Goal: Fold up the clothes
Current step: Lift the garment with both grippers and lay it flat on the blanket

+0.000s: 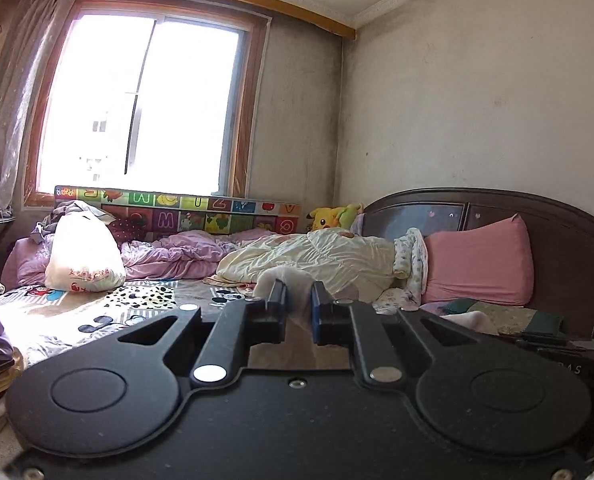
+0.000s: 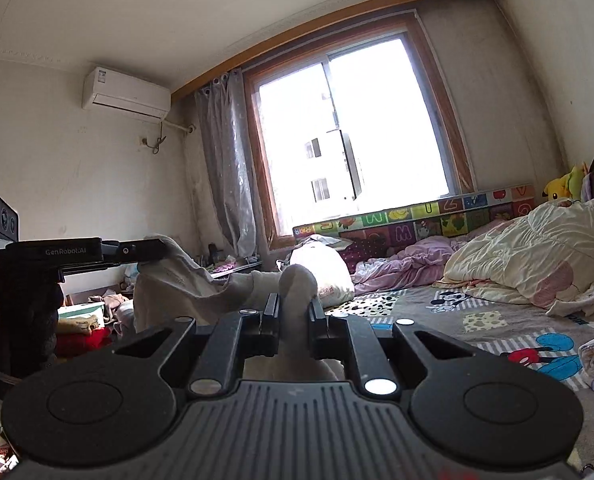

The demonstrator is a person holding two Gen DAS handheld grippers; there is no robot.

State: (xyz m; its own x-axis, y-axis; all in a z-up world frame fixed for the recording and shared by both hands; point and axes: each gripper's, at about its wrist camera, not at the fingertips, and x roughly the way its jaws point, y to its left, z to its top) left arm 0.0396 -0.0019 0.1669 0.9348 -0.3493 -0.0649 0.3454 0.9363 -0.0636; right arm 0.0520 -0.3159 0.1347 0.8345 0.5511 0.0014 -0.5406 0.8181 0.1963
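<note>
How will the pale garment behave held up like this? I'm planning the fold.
Probably floppy: the pale garment sags between the left tongs and right tongs. Likely light, since small pinches hold it aloft. It bunches thickly, so it may fold bulkily.

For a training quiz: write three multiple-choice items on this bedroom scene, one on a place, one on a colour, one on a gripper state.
1. The yellow plush toy sits:
A. on the windowsill
B. at the bed's head end by the headboard
C. on the floor

2. The pillow against the headboard is:
A. pink
B. green
C. blue

3. The right gripper is:
A. open and empty
B. shut on a pale garment
C. out of view

Answers:
1 B, it sits beside the dark headboard.
2 A, its cover is plainly pink.
3 B, cloth bulges between its fingers.
</note>
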